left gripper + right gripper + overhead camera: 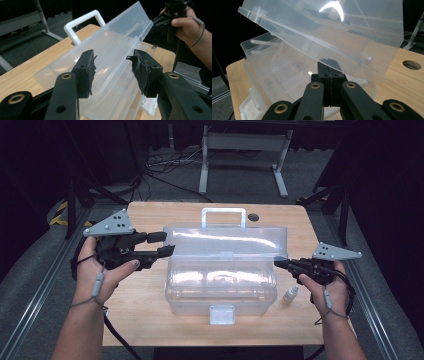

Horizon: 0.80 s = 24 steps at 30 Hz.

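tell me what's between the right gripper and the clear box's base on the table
A small dropper bottle stands on the table, between the right gripper and the clear box, seen in the high view.

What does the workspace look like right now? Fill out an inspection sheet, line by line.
Surface: wooden table with a round hole near its far edge.
Job's things: clear plastic box, its lid raised and tilted open, white handle on top, latch at the front.
Clutter: small dropper bottle standing right of the box.
Grippers: left gripper open, jaws either side of the lid's left end; right gripper shut, its tip under the lid's right edge.
Cables: one trails from the left gripper; more lie on the floor beyond.
Surroundings: grey carpet, white stand frame, dark curtains.
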{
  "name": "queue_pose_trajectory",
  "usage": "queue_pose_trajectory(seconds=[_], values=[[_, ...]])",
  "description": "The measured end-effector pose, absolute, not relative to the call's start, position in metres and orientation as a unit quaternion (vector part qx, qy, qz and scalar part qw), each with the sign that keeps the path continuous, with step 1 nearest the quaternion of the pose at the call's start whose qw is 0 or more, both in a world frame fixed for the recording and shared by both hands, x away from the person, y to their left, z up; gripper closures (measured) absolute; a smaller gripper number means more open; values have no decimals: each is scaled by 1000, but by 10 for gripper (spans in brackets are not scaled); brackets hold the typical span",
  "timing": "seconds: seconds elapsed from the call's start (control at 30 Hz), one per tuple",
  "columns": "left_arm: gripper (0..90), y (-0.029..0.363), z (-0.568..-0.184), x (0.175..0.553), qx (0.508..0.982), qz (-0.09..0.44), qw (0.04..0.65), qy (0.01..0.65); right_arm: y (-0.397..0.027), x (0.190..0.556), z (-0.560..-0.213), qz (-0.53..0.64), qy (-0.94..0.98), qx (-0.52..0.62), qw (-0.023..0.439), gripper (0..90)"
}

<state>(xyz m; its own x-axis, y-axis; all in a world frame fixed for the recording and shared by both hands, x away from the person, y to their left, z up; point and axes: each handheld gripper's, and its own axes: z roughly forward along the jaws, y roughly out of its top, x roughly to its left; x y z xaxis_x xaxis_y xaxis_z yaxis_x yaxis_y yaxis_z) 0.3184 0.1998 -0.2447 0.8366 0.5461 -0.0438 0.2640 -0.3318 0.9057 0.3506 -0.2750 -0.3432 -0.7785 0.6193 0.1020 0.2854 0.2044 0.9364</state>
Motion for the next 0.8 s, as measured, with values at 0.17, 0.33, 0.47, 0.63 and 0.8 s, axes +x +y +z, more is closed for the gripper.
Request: queue_pose_trajectory(seconds=[0.17,0.33,0.47,0.63,0.8], values=[[528,209,-263,314,798,134,523,267,-275,351,-342,557,759,300,152,900],[523,212,-285,313,801,120,520,272,-274,352,-342,559,757,302,154,900],[513,212,-298,317,803,112,515,277,-274,352,-342,560,755,303,155,900],[532,216,-313,320,802,107,517,280,-274,350,-344,564,753,302,155,900],[613,219,-321,321,812,103,504,276,-275,351,-345,566,752,302,155,900]])
